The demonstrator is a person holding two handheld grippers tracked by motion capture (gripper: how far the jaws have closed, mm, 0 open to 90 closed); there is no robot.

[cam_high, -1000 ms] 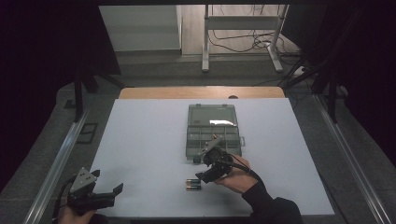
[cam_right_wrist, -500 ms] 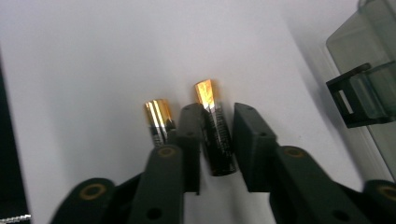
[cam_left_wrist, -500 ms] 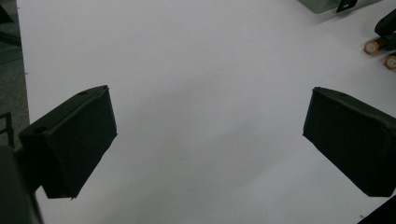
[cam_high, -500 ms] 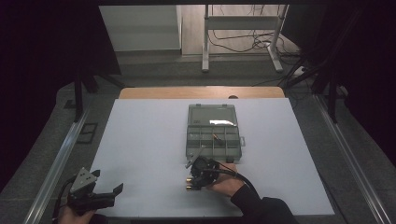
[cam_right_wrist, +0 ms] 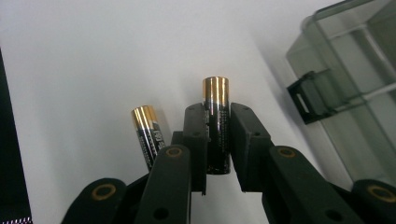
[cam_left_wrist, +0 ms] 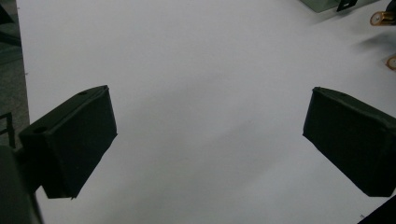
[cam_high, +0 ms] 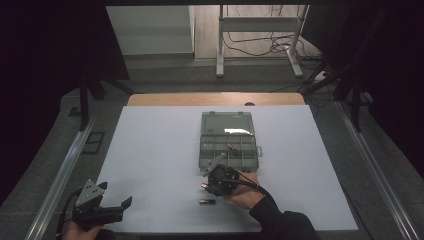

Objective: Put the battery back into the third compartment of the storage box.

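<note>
Your right gripper [cam_right_wrist: 217, 140] has its jaws clamped on a battery [cam_right_wrist: 216, 121], gold cap pointing away from the hand. A second ago that hand stood just at the near edge of the organiser box [cam_high: 229, 141]; it has since moved toward the near edge of the tabletop [cam_high: 150, 150] and lowered beside the batteries there. Treat the pick-up as done: the battery is gripped around mid-body, and judging from the right gripper view it sits straight between the jaws. The likely next step is to carry it to a compartment of the box, whose lid lies open toward the far edge.

A second battery [cam_right_wrist: 148, 134] lies on the tabletop just beside the held one; in the high view it shows as a dark bar [cam_high: 207, 201] near the near edge, in front of your hand.

Your left gripper [cam_high: 102, 210] rests at the near left corner, unchanged over the last second, jaws spread wide over bare white surface and holding nothing.

Limits of view:
- From above, your right hand [cam_high: 245, 192] covers the grip, so the hold is confirmed by the right gripper view alone
- Box contents are too small to identify, apart from one small orange item in a middle compartment
- The left gripper view cuts off two gold caps at its right edge
</note>
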